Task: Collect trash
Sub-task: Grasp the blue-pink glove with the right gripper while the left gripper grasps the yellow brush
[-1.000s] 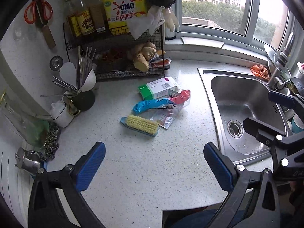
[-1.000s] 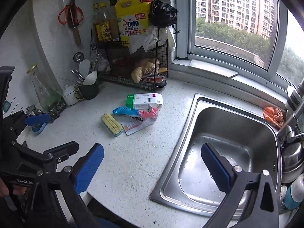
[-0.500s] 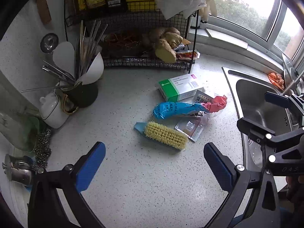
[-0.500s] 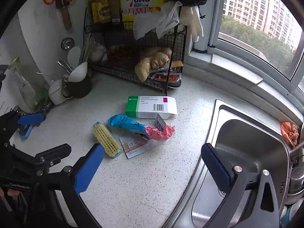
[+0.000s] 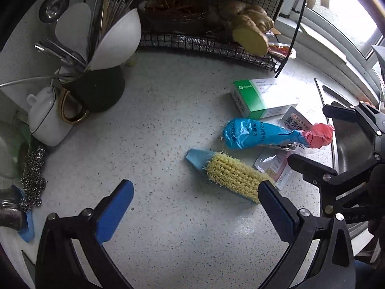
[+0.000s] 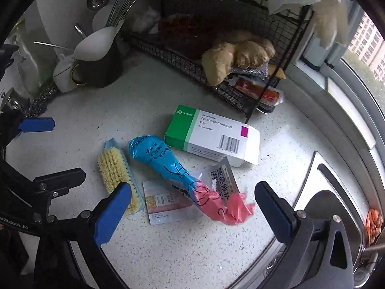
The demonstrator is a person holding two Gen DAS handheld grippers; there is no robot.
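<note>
A heap of trash lies on the speckled counter: a blue and pink plastic wrapper [image 6: 178, 171] [image 5: 264, 136], a green and white medicine box [image 6: 211, 134] [image 5: 262, 98], a flat sachet [image 6: 166, 202] [image 5: 274, 168] and a grey packet [image 6: 223, 180]. Beside them lies a yellow scrub brush [image 6: 115, 175] [image 5: 231, 173]. My right gripper [image 6: 192, 214] hangs open just above the wrapper's pink end. Open too, my left gripper [image 5: 195, 214] hovers over bare counter, its right finger near the brush. Neither holds anything.
A black wire rack [image 6: 216, 55] with ginger stands behind the trash. A dark utensil cup [image 5: 96, 89], a white pot [image 5: 48, 122] and steel scourers [image 5: 33, 180] crowd the left. The steel sink [image 6: 336, 219] opens at the right, an orange rag [image 6: 373, 224] on its rim.
Both grippers have moved down and forward toward the trash heap, which now fills more of each view. Both stay open. Nothing on the counter has shifted.
</note>
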